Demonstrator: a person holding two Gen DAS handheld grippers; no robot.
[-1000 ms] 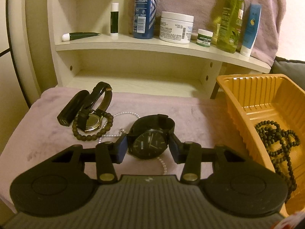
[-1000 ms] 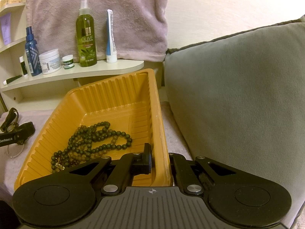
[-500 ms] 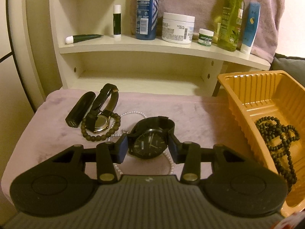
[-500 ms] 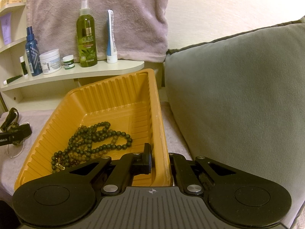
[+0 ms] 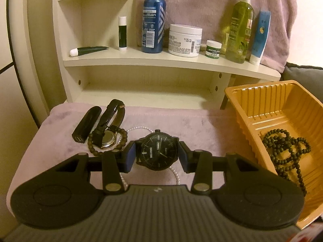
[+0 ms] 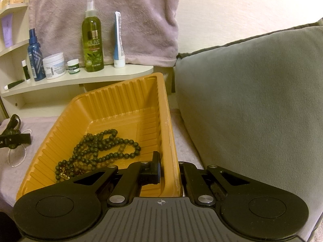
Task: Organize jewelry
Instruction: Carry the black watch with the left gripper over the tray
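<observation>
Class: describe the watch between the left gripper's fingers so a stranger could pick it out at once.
On the pink cloth below the shelf, left of the orange tray, the left gripper clamps a black watch. Unlike the other watch, ringed by a bead bracelet, its dark dial faces up.

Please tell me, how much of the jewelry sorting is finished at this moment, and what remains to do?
Done: a long dark bead necklace lies in the orange tray. In hand: the left gripper grips a black watch, not yet in the tray, while the right gripper clamps the tray's near wall. Left on the cloth: a second watch, a bead bracelet, a pearl strand and a black case.
</observation>
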